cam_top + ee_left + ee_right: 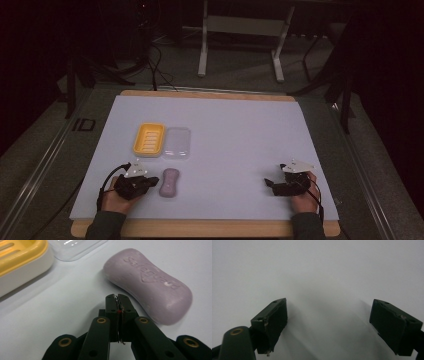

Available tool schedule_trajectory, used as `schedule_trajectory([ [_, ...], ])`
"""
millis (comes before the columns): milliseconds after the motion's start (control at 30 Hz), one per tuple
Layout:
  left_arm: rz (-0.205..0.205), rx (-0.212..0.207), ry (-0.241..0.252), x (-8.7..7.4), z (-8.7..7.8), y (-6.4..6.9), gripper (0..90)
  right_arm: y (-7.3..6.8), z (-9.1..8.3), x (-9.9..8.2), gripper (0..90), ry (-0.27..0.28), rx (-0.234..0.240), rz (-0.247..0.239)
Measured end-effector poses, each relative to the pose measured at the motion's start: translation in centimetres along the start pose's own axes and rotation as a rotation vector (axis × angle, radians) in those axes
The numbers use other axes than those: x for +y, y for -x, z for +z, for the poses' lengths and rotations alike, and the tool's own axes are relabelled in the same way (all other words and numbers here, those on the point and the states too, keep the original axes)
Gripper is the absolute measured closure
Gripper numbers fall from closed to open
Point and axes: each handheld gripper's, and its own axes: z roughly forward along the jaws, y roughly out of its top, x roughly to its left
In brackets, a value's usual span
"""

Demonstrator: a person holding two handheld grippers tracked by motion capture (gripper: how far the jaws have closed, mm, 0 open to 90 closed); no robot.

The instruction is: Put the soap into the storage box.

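The wide wooden tabletop (200, 229) carries a pale lilac-white sheet that covers nearly all of it, leaving a strip of wood along the near and far edges. On the left half of the sheet sits a rectangular yellow plastic soap dish (149, 139) with a ribbed floor, and touching its right side lies a clear, rounded-rectangle plastic lid (177, 143); in the left gripper view the dish (20, 262) shows a white lower body under its yellow rim, with the lid (75, 248) just past it.

Nearer the person, below the lid and well apart from the dish, lies the pale purple, waisted bar of soap (169, 183), flat on the sheet with its long side running roughly away from the person. In the left gripper view the soap (150, 287) has a brand name pressed into its top face.

The left tongs (148, 183), held in the left hand (116, 200) at the near left, point toward the soap and sit just beside its left flank. In their own view the left tongs (117, 297) are clenched, pad against pad, with nothing between them; the soap lies to the side of the tips, not in them.

The right tongs (270, 183), in the right hand (301, 196) at the near right, lie well apart from all the things. In their own view the right tongs (329, 315) are released, jaws wide over bare sheet.
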Motion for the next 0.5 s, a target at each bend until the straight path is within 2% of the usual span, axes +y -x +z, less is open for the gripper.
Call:
schedule_trajectory([
  [500, 0.03, -0.049, -0.029, -0.46, -0.3, 0.61, 90.0, -0.02, 0.0, 0.0, 14.5, 0.0, 0.0, 0.001],
])
